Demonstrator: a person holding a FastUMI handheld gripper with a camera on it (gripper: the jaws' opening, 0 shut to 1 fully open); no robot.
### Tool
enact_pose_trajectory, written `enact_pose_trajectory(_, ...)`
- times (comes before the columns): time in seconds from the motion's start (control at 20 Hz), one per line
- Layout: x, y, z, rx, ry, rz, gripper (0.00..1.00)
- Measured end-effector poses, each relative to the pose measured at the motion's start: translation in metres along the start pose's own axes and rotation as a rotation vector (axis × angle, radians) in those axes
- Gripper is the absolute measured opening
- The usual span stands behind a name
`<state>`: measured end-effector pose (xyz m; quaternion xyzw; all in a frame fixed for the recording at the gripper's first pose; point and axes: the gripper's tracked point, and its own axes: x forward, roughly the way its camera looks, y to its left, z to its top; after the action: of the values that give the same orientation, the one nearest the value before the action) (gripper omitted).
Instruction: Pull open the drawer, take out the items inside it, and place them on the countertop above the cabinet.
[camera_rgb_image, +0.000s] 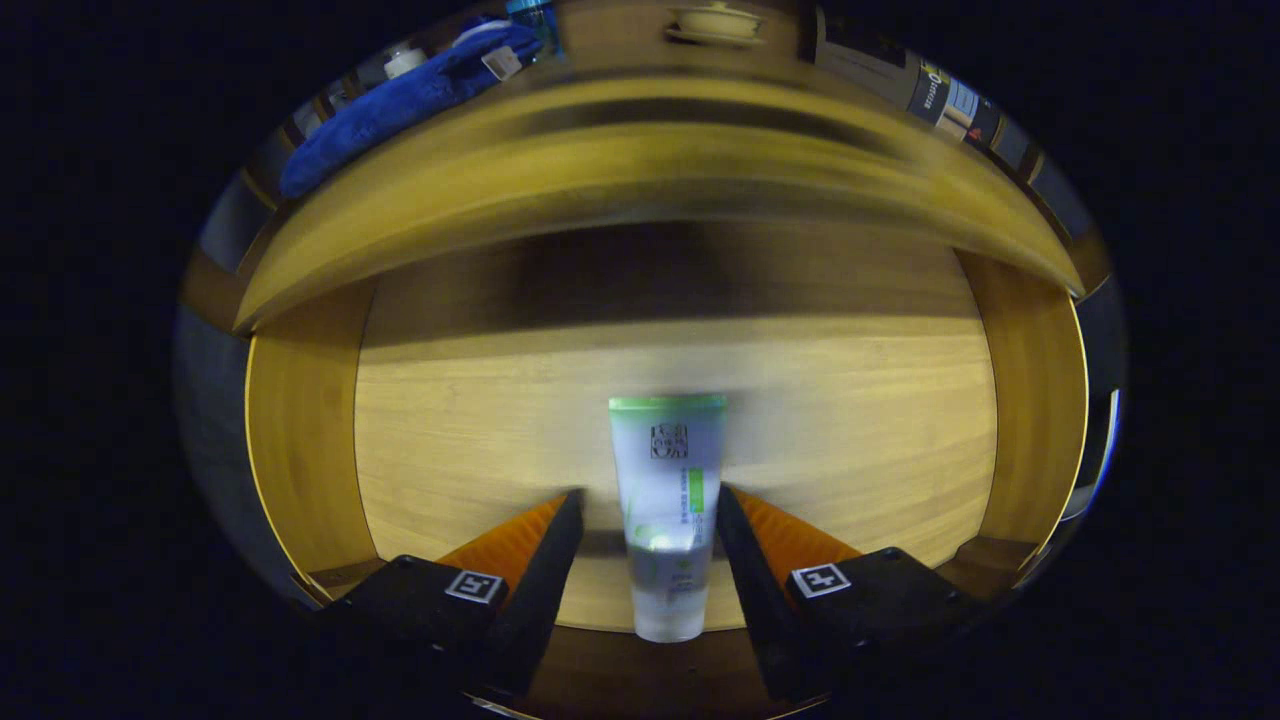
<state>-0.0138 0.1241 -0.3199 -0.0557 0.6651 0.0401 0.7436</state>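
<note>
Gripper (650, 505) open astride white green-trimmed tube (667, 500), drawer (310, 440)

- My one camera rides on my claw and looks forward along my two fingers (560, 540), which show low and near in its fisheye view
- It sits just above the open drawer (300, 440), tilted down onto the wooden floor of it, close enough that both side walls curve in at left and right
- A tube (667, 500) lies straight ahead in the open gap between my fingers, very near the lens
- Farther off it faces the blurred cabinet front, with the countertop (620, 110) beyond it
</note>
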Motion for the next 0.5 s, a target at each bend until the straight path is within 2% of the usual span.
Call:
enact_pose_trajectory(0.1, -0.002, -0.007, 0.002, 0.005, 0.002, -0.020, 0.80)
enact_pose_trajectory(0.35, -0.020, -0.012, 0.008, 0.025, -0.010, 0.006, 0.59)
enact_pose_trajectory(0.5, -0.052, -0.015, 0.020, 0.009, -0.061, 0.026, 0.53)
